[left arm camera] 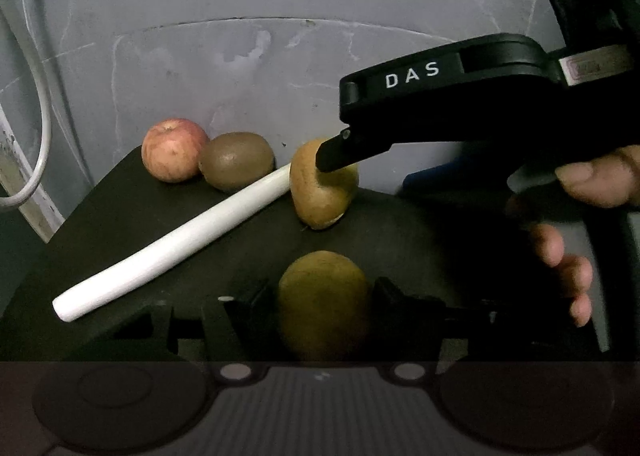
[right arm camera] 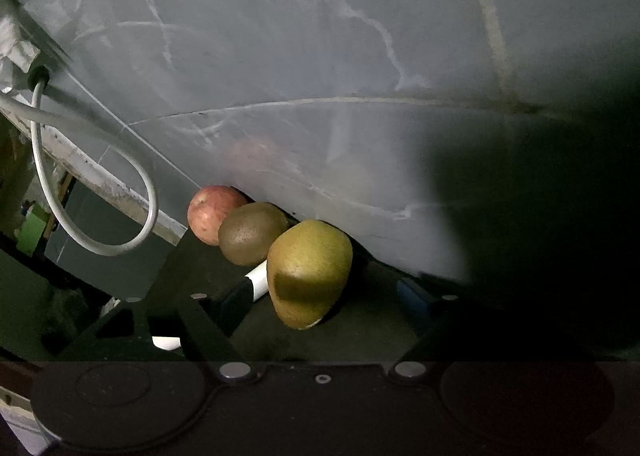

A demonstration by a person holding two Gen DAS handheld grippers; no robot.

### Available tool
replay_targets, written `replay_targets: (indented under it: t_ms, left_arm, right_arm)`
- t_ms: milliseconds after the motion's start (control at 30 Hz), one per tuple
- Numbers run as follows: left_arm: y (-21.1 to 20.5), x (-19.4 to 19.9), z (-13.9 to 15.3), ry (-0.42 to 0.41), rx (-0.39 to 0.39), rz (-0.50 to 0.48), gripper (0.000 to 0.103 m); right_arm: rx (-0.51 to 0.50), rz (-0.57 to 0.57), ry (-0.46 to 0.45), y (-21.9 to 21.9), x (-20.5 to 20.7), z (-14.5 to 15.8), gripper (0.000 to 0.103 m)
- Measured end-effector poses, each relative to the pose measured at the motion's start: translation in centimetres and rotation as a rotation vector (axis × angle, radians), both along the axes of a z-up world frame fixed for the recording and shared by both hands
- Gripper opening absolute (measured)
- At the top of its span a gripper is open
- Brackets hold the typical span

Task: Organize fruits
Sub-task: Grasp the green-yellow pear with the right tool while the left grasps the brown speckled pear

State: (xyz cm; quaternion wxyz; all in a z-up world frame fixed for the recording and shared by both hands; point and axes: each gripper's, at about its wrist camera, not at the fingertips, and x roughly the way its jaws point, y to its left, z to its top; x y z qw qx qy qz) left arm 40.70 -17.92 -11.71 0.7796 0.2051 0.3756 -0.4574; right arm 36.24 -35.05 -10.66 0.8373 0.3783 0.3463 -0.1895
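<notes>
Left wrist view: a fuzzy oval kiwi (left arm camera: 323, 304) is clamped between the left gripper (left arm camera: 323, 302) fingers at lower centre; a smooth apple (left arm camera: 174, 149) and second kiwi (left arm camera: 237, 160) are set mid-left, beside a white rod (left arm camera: 172, 242) on a matte black mat (left arm camera: 120, 223). The right gripper (left arm camera: 336, 159) is seen pressed against a yellow-green kiwi (left arm camera: 320, 195) at centre. Right wrist view: that kiwi (right arm camera: 309, 272) is shown between widely parted fingers; actual grip cannot be told.

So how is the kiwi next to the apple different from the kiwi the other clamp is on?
The kiwi by the apple is darker and browner; the kiwi at the right gripper is paler and yellower. The darker one lies on its side, touching the apple, with nothing on it; the paler one is propped up on end with the right gripper around it. Both sit on the black surface near the wall.
</notes>
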Motion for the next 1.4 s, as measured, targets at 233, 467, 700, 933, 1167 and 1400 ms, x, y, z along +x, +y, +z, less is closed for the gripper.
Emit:
replay_targets:
  t_ms: [233, 467, 700, 933, 1167, 1400]
  left_arm:
    - [1.1, 0.6, 0.3, -0.015, 0.031, 0.048, 0.059]
    - [2.5, 1.5, 0.5, -0.015, 0.030, 0.112, 0.059]
    - [2.4, 1.5, 0.5, -0.019, 0.026, 0.117, 0.059]
    - [2.3, 1.4, 0.5, -0.026, 0.029, 0.113, 0.059]
    - [2.1, 1.3, 0.7, -0.031, 0.048, 0.113, 0.059]
    - [2.4, 1.3, 0.8, 0.016, 0.039, 0.185, 0.058]
  right_arm:
    - [0.007, -0.002, -0.003, 0.6, 0.9, -0.5, 0.077]
    - [-0.027, -0.015, -0.018, 1.5, 1.9, -1.1, 0.071]
    - [-0.057, -0.033, -0.008, 1.4, 2.8, -1.6, 0.063]
    - [-0.064, -0.041, 0.004, 1.1, 3.1, -2.1, 0.059]
    - [-0.058, -0.022, -0.012, 1.0, 2.5, -2.3, 0.057]
    - [-0.034, 0.032, -0.037, 1.1, 0.5, -2.3, 0.057]
